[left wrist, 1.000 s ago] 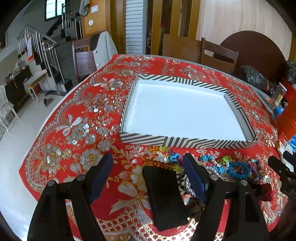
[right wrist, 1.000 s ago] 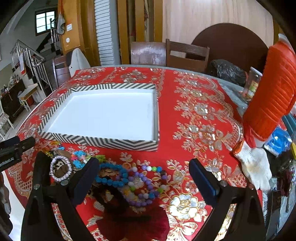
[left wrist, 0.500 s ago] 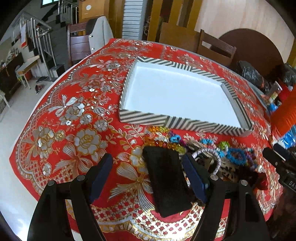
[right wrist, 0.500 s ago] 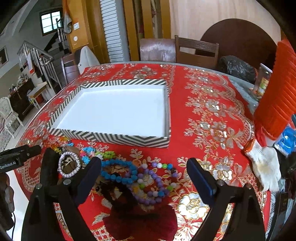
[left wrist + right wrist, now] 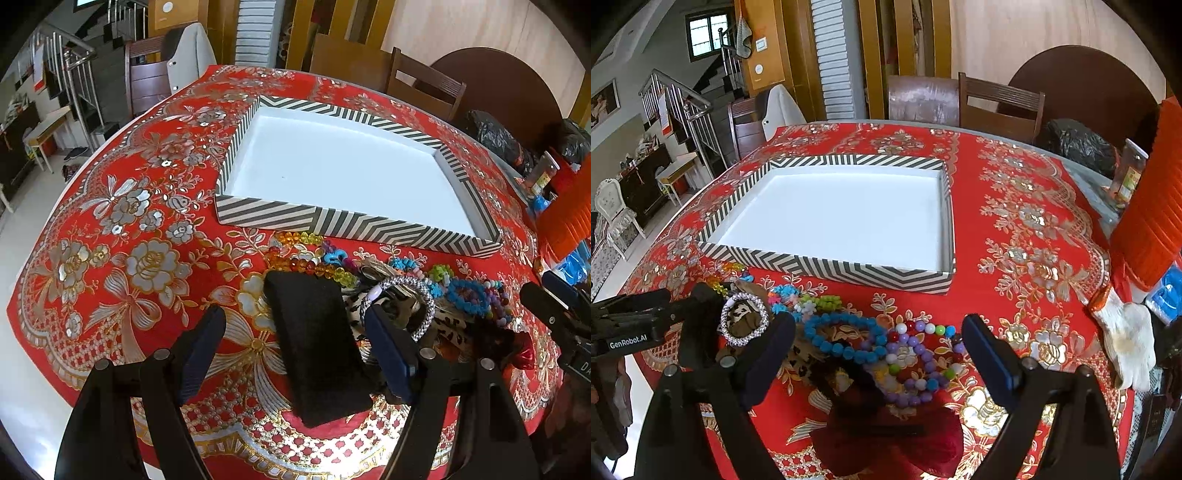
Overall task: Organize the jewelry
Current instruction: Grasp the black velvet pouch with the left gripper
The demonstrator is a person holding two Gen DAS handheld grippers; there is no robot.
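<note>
A striped tray (image 5: 266, 218) with a white inside stands on the red tablecloth; it also shows in the right wrist view (image 5: 849, 271). In front of it lies a pile of bead bracelets (image 5: 465, 295) (image 5: 905, 354). My left gripper (image 5: 295, 336) is open above a black velvet pad (image 5: 314, 343). A silver rhinestone bracelet (image 5: 402, 295) (image 5: 744, 319) hangs looped over its right finger (image 5: 388, 350). My right gripper (image 5: 879, 350) is open and empty above the blue and purple bead bracelets.
An orange ribbed container (image 5: 1152, 206) and a white glove (image 5: 1123, 339) stand at the right. A dark red heart-shaped piece (image 5: 886, 439) lies at the near edge. Chairs (image 5: 997, 107) stand behind the table. The table edge drops off at the left.
My left gripper has lifted and pulled back, and the silver bracelet now hangs on its right finger. My right gripper has risen slightly, still open.
</note>
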